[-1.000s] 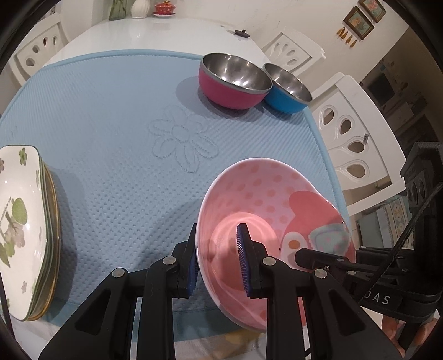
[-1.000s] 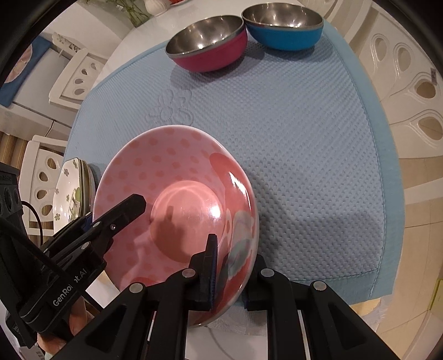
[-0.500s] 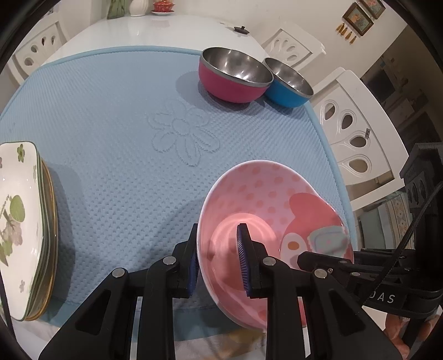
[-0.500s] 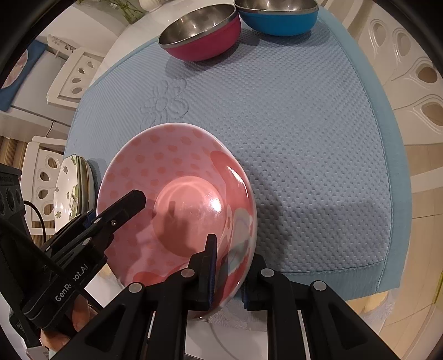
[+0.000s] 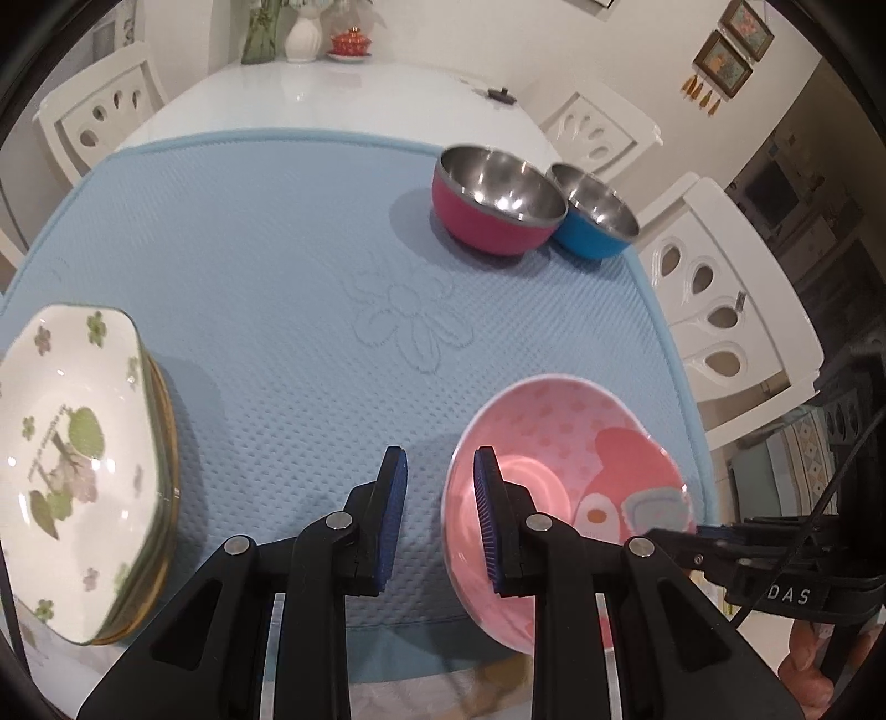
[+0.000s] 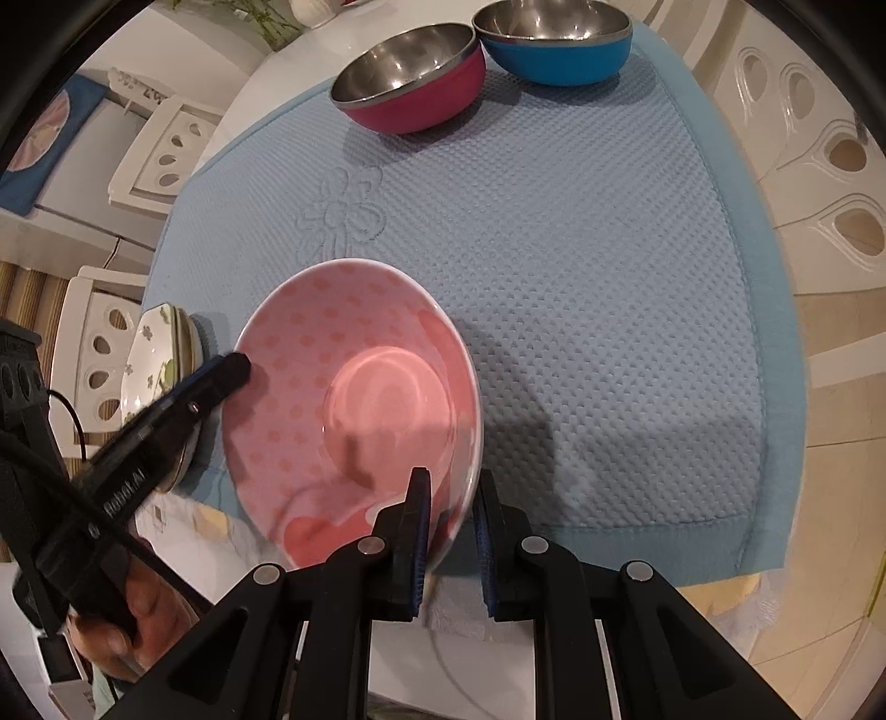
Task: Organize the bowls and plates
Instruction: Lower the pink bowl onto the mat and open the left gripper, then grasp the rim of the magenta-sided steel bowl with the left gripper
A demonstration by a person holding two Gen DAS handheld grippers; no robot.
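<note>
Right wrist view, right gripper pinching pink bowl

A glossy pink polka-dotted ceramic bowl is held tilted above the near edge of a light blue textured mat, its rim clamped between the blue pads of the black right gripper. The black left gripper is seen at the bowl's left rim; whether it touches cannot be told. A stack of white floral plates lies partly hidden behind it. At the mat's far edge a magenta steel-lined bowl and a blue steel-lined bowl stand just beside each other.
</note>
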